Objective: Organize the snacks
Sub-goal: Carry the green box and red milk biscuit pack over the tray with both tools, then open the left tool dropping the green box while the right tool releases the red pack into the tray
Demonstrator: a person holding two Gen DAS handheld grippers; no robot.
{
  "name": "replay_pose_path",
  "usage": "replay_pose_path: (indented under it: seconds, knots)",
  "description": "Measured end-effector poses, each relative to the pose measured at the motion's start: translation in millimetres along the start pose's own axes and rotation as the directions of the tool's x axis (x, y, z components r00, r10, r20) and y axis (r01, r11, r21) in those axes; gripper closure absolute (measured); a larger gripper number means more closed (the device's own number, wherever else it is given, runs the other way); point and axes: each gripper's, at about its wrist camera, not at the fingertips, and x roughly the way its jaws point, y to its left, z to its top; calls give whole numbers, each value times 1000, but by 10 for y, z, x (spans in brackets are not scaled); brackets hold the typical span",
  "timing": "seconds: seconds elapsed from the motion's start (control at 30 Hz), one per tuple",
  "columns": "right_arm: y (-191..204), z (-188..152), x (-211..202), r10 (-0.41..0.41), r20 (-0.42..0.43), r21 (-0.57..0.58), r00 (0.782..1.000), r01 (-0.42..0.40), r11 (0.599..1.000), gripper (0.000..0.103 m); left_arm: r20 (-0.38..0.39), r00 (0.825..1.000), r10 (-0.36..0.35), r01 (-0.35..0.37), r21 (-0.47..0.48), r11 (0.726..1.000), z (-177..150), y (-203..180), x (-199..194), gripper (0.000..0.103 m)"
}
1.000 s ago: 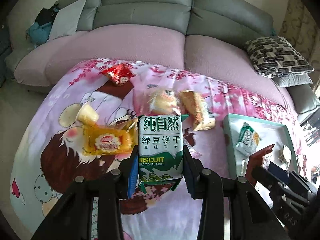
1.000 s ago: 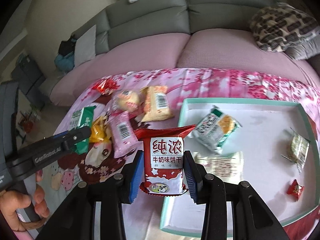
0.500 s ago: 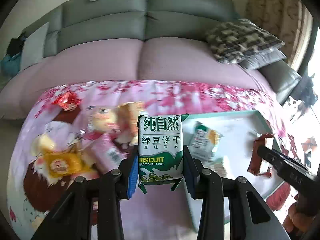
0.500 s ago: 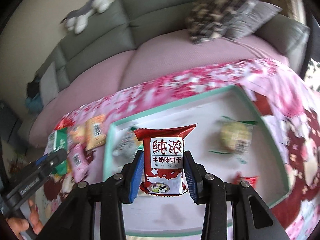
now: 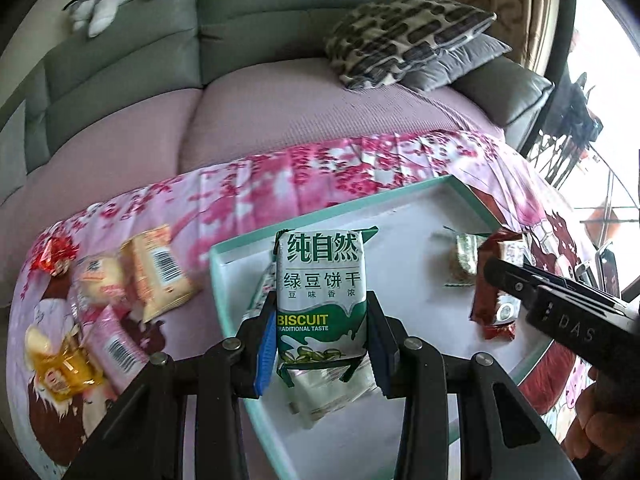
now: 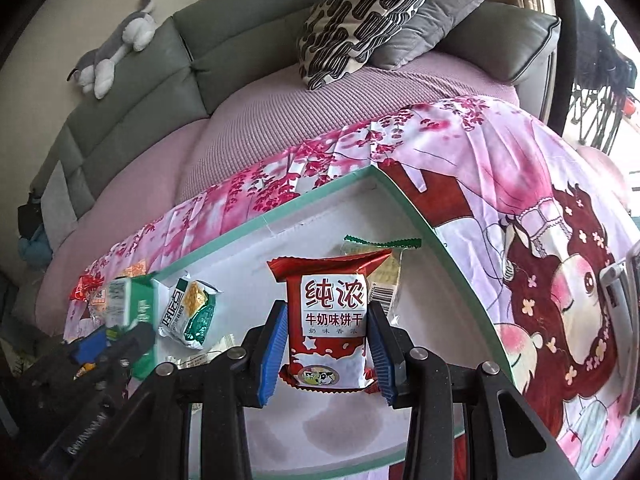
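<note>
Left wrist view: the left gripper [image 5: 322, 340] clamps the green packet [image 5: 321, 294] upright above the tray [image 5: 404, 200], positioned for release inside it. Loose snacks [image 5: 156, 268] remain on the cloth.

Right wrist view: the right gripper [image 6: 327, 348] grips the red packet [image 6: 331, 320] over the tray's far corner, clear of packets already lying there.

A pink cartoon-print cloth [image 5: 280, 184] covers the tabletop and carries a teal-rimmed white tray [image 5: 320, 216], with loose snack packets lying left of the tray: barcoded orange [image 5: 160, 268], pink [image 5: 114, 344], yellow [image 5: 60, 372] and red [image 5: 54, 254].
</note>
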Motion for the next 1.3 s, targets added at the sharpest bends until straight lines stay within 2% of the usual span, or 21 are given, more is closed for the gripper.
replay_pose_path:
  seconds: [0.43,1.03,1.1,1.2,1.3]
  knots:
    - [0,44,153,-7,-20,-12,1000,7,1000,61,-38,999,6,-4,58,998,119,-250,335,62]
    - [62,104,290,-13,-28,-21,1000,12,1000,61,-38,999,14,-11,63,998,258,-251,438,62]
    - [65,105,291,-14,-29,-25,999,13,1000,61,-35,999,11,-9,60,998,269,-233,404,60]
    - [66,101,281,-18,-28,-27,999,17,999,61,-25,1000,15,-14,49,999,289,-192,334,51]
    - [69,103,266,-13,-25,-31,1000,12,999,61,-27,999,26,-25,44,999,299,-161,284,50]
